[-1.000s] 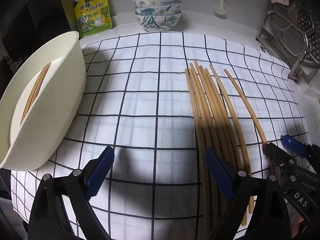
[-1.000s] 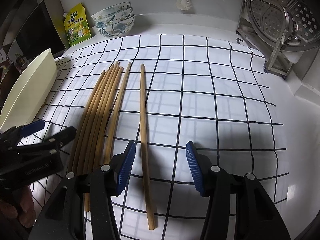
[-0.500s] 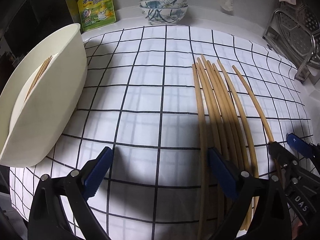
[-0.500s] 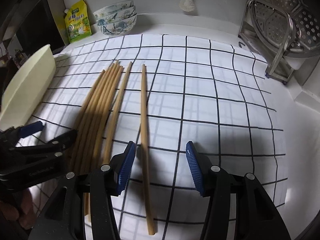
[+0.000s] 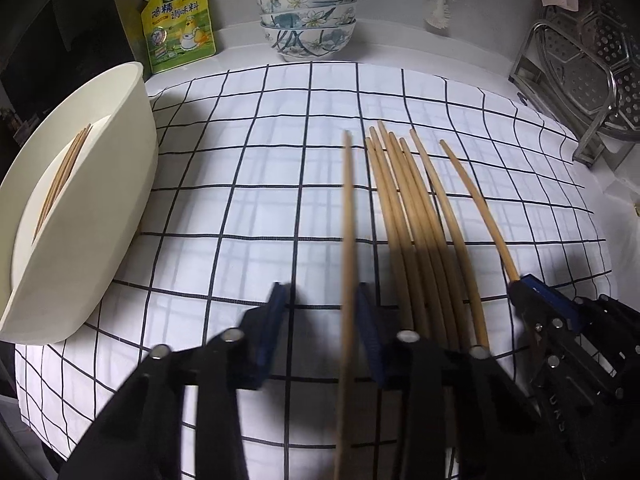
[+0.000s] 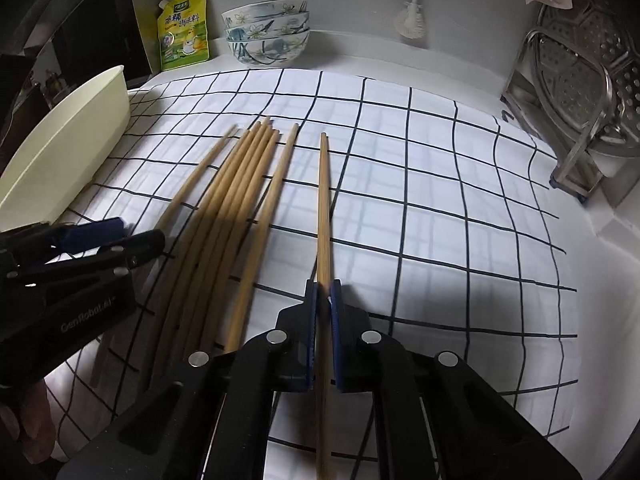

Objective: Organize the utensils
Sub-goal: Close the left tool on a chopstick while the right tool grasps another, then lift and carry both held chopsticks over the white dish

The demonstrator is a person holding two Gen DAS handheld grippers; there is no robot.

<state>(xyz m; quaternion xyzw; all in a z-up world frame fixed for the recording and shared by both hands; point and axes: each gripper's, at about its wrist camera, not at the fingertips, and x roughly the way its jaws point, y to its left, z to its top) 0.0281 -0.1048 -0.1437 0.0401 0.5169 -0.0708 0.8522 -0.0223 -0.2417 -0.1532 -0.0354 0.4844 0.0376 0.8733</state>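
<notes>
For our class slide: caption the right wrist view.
Right gripper shut on one chopstick, beside the chopstick bundle on checked cloth.

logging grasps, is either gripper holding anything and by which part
The right gripper is shut on a chopstick, gripping toward its near end. The left gripper looks blurred mid-close around another chopstick; hold unclear.

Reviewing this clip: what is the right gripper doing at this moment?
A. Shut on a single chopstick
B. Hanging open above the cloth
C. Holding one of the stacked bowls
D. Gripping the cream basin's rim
A: in the right wrist view the right gripper has its blue pads pressed against both sides of a single chopstick, which lies apart from the chopstick bundle on the checked cloth.
</notes>
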